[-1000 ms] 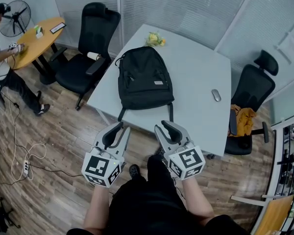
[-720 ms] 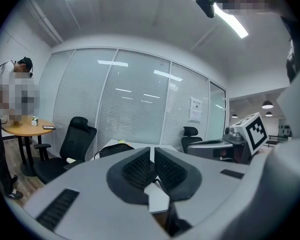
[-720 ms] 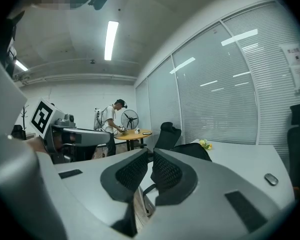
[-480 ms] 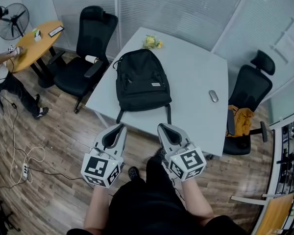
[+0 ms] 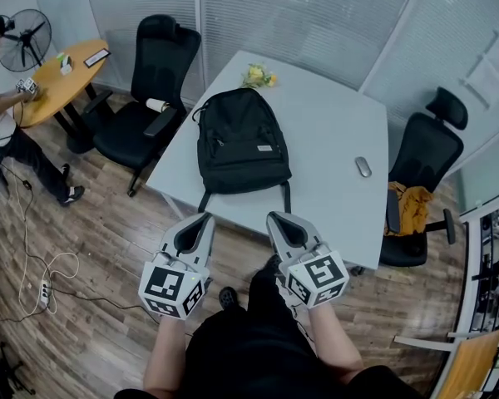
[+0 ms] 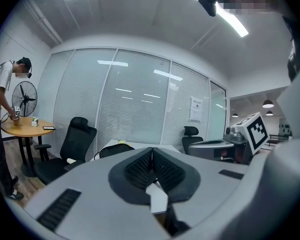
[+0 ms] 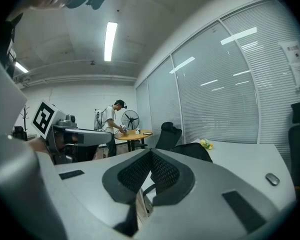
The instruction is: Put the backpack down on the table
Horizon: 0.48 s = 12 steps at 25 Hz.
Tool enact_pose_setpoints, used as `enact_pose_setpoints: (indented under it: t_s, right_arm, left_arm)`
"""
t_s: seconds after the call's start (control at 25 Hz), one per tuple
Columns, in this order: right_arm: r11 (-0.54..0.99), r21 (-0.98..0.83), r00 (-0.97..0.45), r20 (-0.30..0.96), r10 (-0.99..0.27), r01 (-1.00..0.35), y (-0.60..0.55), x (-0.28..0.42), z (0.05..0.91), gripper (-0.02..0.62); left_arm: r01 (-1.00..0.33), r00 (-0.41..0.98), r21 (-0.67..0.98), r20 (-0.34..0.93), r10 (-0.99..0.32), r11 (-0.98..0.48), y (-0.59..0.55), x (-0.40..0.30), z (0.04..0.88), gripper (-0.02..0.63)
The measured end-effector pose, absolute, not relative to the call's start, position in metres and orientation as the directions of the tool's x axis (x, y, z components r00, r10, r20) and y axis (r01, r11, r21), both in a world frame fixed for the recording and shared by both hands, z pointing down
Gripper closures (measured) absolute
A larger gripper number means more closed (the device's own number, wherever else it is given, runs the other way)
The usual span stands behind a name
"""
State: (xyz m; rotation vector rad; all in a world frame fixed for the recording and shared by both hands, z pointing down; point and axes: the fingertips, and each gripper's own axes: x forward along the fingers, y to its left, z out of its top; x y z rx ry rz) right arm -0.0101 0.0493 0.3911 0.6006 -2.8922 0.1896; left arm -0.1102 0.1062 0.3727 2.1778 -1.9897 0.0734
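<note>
I read bright, even office light with only soft shadows. A ceiling strip light [image 6: 230, 21] above the left tool [image 6: 151, 153] blows out to white glare, and another strip [image 7: 110, 39] does so above the right tool [image 7: 150, 155]. The glass wall [image 6: 135, 109] ahead of the left tool mirrors the strips. Both gripper views are fisheye, with black corners and bowed lines. The tool bodies nearest the lens look soft; the room beyond is sharper. The head view is crisp, curved at the edges, and the pale bench [image 5: 333, 140] ahead of the tools is evenly lit.

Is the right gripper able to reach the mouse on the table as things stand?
Probably yes: the mouse lies alone on the table, nothing stands between it and the right gripper; its shut jaws must open first.
</note>
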Motion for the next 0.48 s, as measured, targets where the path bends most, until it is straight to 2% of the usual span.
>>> enact_pose_setpoints:
  t_s: [0.48]
  right_arm:
    - [0.914,-0.062,-0.901,0.207,-0.381,-0.401,0.0412,-0.0107,0.3860,0.586]
  left_arm:
    - [-0.990,0.106,0.107,0.164,-0.981,-0.089,0.0954,-0.1086,0.3707,0.606]
